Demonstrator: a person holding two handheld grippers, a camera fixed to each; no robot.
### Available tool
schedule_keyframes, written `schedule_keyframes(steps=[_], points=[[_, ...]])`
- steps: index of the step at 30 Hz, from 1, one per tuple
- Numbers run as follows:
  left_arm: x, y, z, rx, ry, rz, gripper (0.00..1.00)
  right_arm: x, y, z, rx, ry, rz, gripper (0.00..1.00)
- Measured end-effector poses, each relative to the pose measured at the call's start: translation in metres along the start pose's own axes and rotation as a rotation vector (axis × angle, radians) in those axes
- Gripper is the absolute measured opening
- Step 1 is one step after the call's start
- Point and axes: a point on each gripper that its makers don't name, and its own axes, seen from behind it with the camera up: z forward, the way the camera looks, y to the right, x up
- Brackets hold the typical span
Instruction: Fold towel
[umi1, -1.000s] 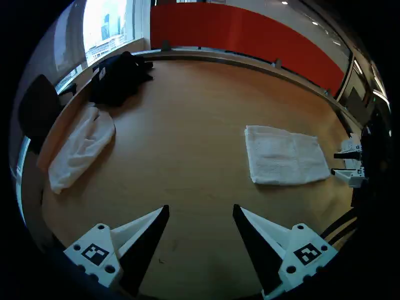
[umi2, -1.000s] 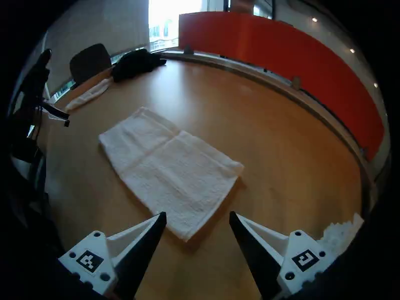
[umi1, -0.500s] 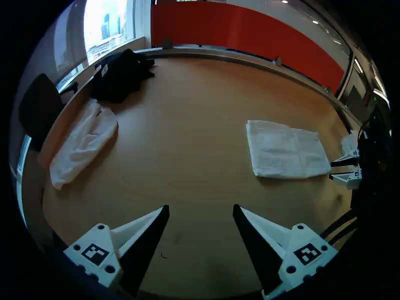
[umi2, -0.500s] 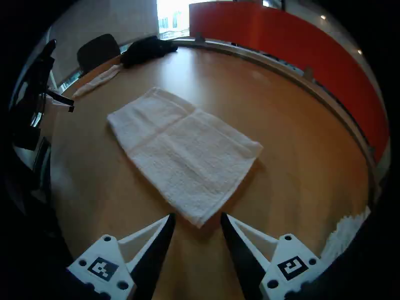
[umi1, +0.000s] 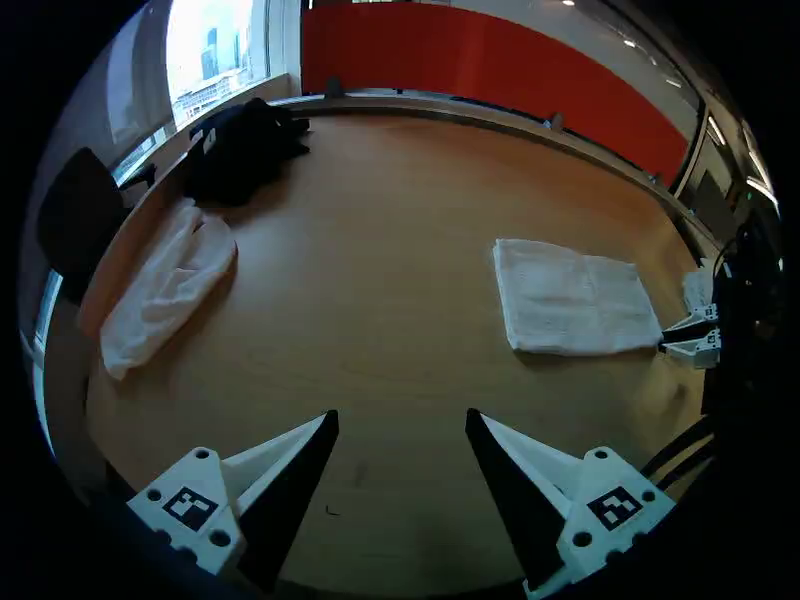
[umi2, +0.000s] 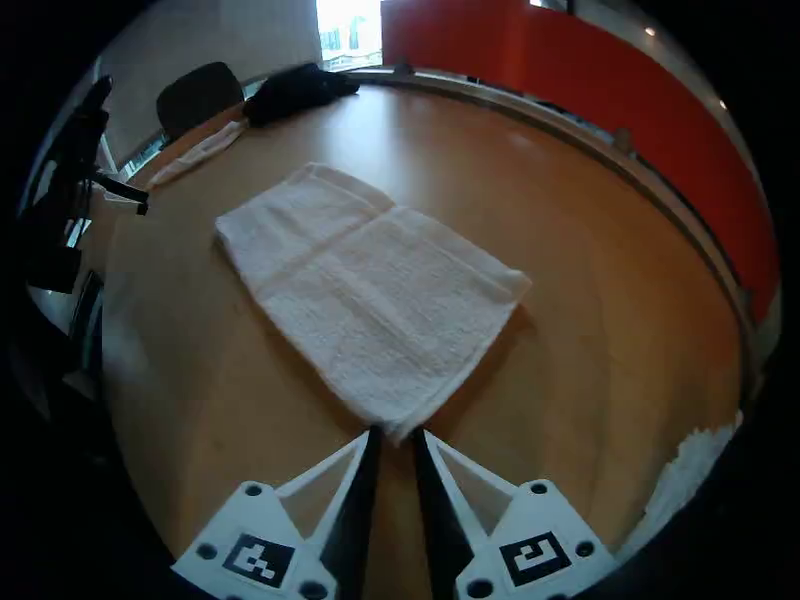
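White terry towel (umi2: 370, 290), folded into a flat rectangle with one crease across it, lies on the round wooden bench (umi2: 600, 330). The right hand-held gripper (umi2: 395, 436) sits low at the towel's near corner, its fingers narrowed to a slit; I cannot tell whether they pinch it. The left hand-held gripper (umi1: 400, 415) hovers spread wide, well apart from the towel. There are two grippers, one folded towel, and one crumpled white cloth (umi1: 165, 285).

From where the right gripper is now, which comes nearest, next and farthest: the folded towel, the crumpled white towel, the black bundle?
Going by the right gripper view:
1. The folded towel: right in front, its near corner between the fingers of the right gripper.
2. The crumpled white towel: well off to the left, along the edge of the table.
3. The black bundle: farthest, at the table's far end.
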Motion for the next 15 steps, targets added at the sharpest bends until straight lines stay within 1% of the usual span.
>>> schedule_keyframes(steps=[8, 15], points=[[0.001, 0.003, 0.002, -0.004, 0.000, 0.004, 0.94, 0.004, -0.002, 0.003, 0.004, 0.009, 0.003, 0.04], [0.003, 0.003, 0.003, -0.005, 0.001, 0.008, 0.95, 0.021, 0.000, -0.004, -0.025, 0.049, 0.001, 0.04]])
